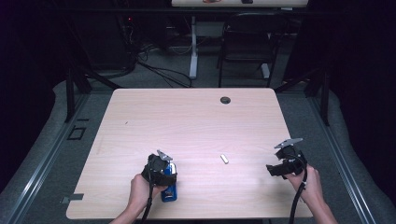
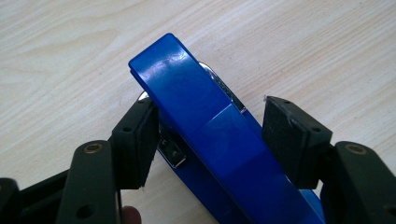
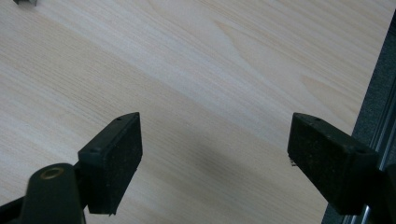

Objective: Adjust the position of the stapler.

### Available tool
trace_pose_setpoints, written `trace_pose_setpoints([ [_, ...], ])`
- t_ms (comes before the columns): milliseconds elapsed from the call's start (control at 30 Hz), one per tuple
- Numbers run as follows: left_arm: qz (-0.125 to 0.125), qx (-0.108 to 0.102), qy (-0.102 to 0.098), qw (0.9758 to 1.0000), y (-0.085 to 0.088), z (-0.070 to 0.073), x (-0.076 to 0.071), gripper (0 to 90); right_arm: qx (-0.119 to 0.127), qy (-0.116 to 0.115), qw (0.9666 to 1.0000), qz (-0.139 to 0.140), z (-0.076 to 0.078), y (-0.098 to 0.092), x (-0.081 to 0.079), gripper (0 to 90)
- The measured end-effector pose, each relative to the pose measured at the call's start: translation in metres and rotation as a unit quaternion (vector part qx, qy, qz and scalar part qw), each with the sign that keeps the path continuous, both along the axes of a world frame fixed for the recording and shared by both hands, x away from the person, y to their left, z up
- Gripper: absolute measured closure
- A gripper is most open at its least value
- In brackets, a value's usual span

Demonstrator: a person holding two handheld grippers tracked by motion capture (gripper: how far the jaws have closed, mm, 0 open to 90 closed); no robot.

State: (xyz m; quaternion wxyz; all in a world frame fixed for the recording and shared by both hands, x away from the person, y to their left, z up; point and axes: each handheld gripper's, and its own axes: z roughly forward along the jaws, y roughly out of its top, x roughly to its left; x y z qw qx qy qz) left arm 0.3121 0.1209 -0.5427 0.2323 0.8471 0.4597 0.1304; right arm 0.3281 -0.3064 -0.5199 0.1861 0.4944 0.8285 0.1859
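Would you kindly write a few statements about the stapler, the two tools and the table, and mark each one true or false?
1. The blue stapler lies between the left tool's jaws. True.
2. Both of the left tool's pads press firmly on the stapler. False: the one on the left of the left gripper view touches its side, while the other stands apart from it.
3. The right tool holds a small white piece. False: its jaws stand wide over bare table.
4. A small white piece lies on the table between the two tools. True.
5. The stapler sits at the table's far edge by the dark round hole. False: it is near the person's edge.
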Motion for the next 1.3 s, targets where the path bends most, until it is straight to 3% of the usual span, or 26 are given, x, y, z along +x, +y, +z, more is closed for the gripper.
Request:
trace_pose_setpoints([
  [133,-0.010,-0.017,0.010,0.9998,0.003,0.001,0.002,41.6,0.000,0.001,1.0000,0.000,0.000,0.000,0.000,17.7],
  [467,-0.022,-0.027,0.022,0.9992,0.007,0.002,0.004,50.3,0.000,0.002,1.0000,0.002,0.000,0.000,0.000,17.8],
  [667,-0.033,-0.019,0.024,0.9990,0.009,0.003,0.004,55.8,-0.002,0.002,1.0000,0.003,0.000,0.000,0.000,17.8],
  [833,-0.046,-0.010,0.018,0.9987,0.010,0.004,0.003,64.1,-0.002,-0.002,1.0000,0.007,0.000,0.001,0.000,17.8],
  [1100,-0.081,0.006,0.008,0.9967,0.008,0.006,0.001,66.2,0.001,-0.001,1.0000,0.004,-0.001,-0.001,0.000,17.8],
  [1233,-0.115,0.009,-0.020,0.9931,0.009,0.012,0.000,66.3,0.002,0.001,1.0000,0.007,-0.001,-0.001,0.000,18.1],
  [1300,-0.117,0.006,-0.023,0.9929,0.010,0.014,0.000,66.3,0.002,0.001,1.0000,0.007,-0.001,-0.001,0.000,18.1],
])
